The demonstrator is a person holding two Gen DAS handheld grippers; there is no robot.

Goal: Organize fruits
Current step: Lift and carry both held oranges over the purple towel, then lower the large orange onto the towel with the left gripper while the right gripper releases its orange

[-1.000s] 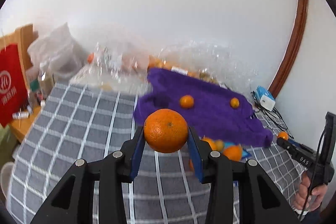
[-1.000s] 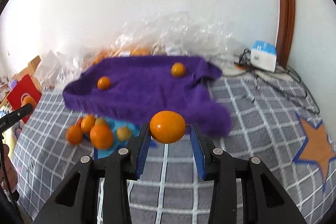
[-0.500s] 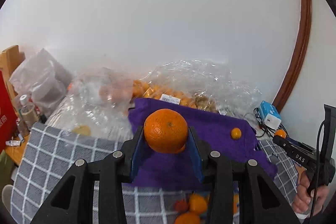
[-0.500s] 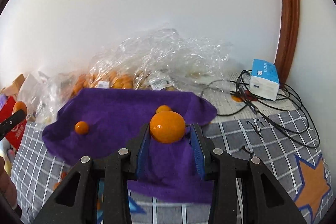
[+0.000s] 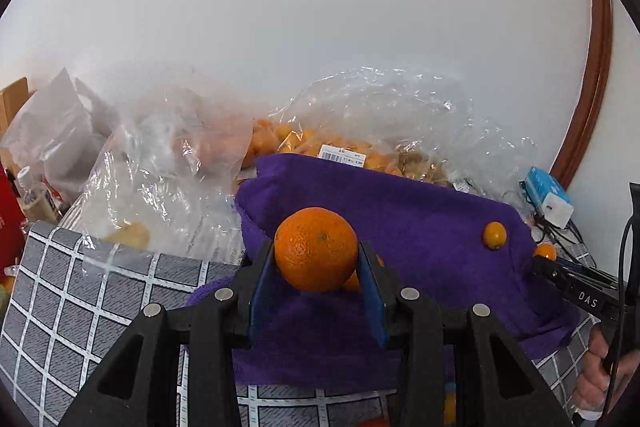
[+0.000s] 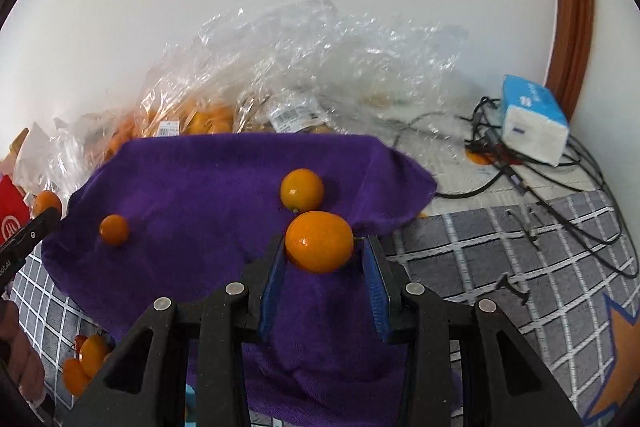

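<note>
My left gripper (image 5: 316, 255) is shut on a large, dimpled orange (image 5: 316, 249) and hangs over the near part of a purple towel (image 5: 420, 223). A small orange (image 5: 495, 235) lies on that towel to the right; another peeks out behind the held fruit. My right gripper (image 6: 324, 247) is shut on a smooth orange (image 6: 319, 242) above the same towel (image 6: 192, 195). Two small oranges (image 6: 301, 189) (image 6: 114, 229) rest on it. Each gripper shows at the edge of the other's view, with its orange between the fingers.
Clear plastic bags of fruit (image 5: 360, 131) (image 6: 280, 75) crowd the wall behind the towel. A blue and white tissue pack (image 6: 534, 123) and tangled cables (image 6: 560, 195) lie at the right. Several loose oranges (image 6: 86, 363) sit on the grey checked cloth (image 5: 80, 287) at lower left.
Both grippers have carried their oranges forward, from over the checked cloth to above the purple towel. The bags and wall are closer. The loose pile of oranges has slipped to the bottom edge.
</note>
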